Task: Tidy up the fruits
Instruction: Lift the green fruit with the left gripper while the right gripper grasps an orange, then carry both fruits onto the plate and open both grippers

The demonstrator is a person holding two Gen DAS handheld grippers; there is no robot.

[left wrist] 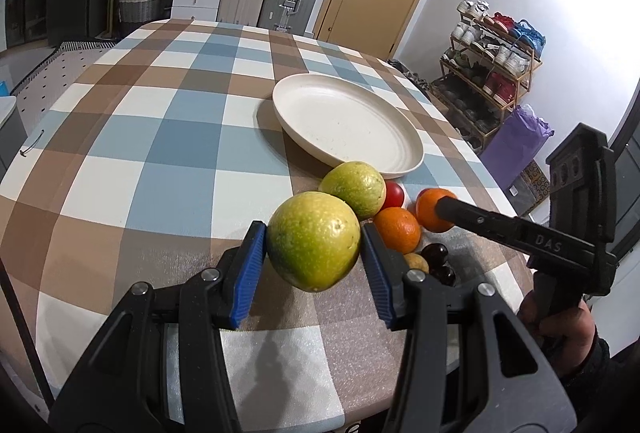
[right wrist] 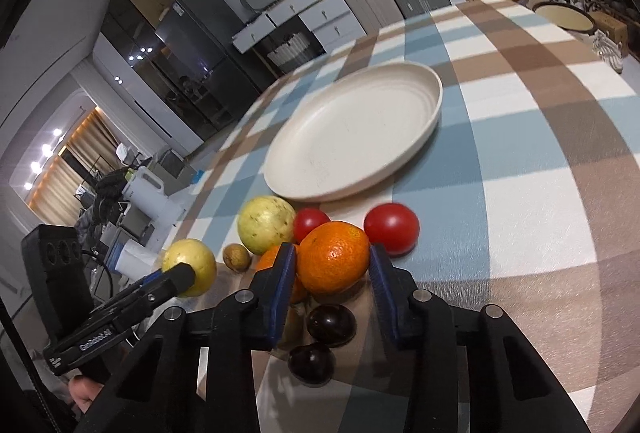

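Our left gripper (left wrist: 314, 241) clamps a green fruit (left wrist: 313, 241). Our right gripper (right wrist: 333, 261) grips an orange (right wrist: 334, 257), pads against both its sides. The plate (right wrist: 434, 101) lies straight ahead of both, beyond the fruit pile, nearer the right one.

Count: two green fruits, two oranges, two tomatoes (right wrist: 392, 229), two dark fruits (right wrist: 331, 325), one small brownish fruit (right wrist: 237, 257), one plate.
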